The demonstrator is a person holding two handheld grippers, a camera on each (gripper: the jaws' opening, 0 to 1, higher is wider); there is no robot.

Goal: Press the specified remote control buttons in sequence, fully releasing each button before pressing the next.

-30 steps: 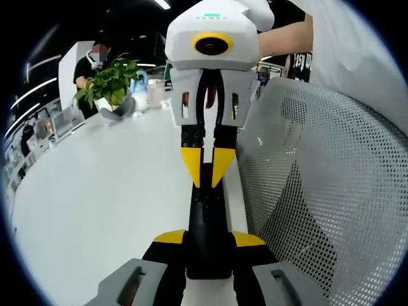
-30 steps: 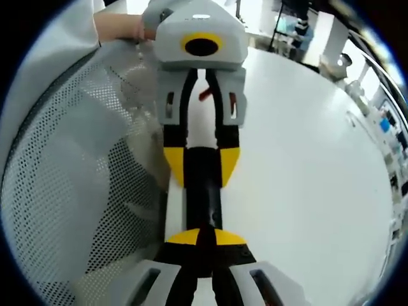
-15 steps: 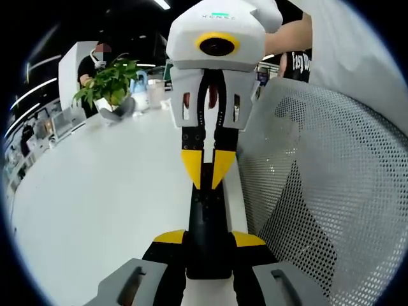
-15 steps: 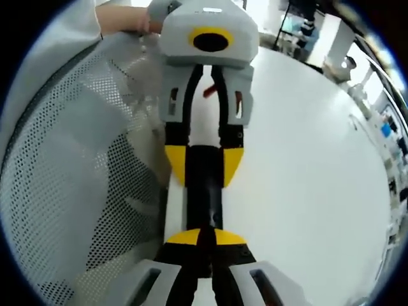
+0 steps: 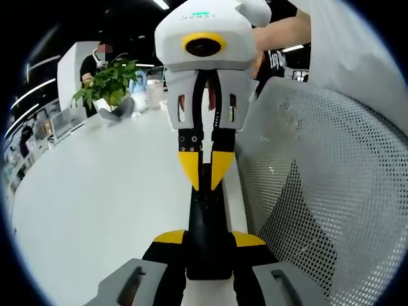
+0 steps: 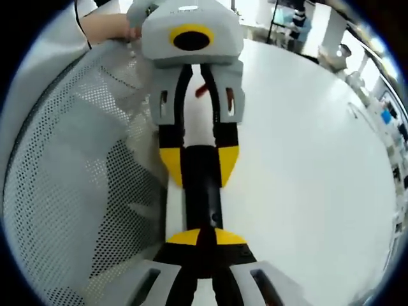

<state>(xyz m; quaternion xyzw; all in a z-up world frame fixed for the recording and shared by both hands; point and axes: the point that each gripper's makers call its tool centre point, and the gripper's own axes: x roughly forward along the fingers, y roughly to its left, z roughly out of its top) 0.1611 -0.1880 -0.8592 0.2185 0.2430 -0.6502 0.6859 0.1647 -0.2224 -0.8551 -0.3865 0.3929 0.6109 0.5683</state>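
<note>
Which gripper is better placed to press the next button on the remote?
Right. The left gripper has its jaws clamped on either side of the remote, steadying it. The right gripper, jaws together, points its tips at the remote's face, so it can probably press.

Left gripper (image 5: 205, 237) and right gripper (image 6: 201, 238) face each other tip to tip above the table edge (image 5: 239, 201), each clamped on one end of the black remote (image 5: 207, 220). A bare forearm (image 5: 280, 32) extends behind the right gripper.
</note>
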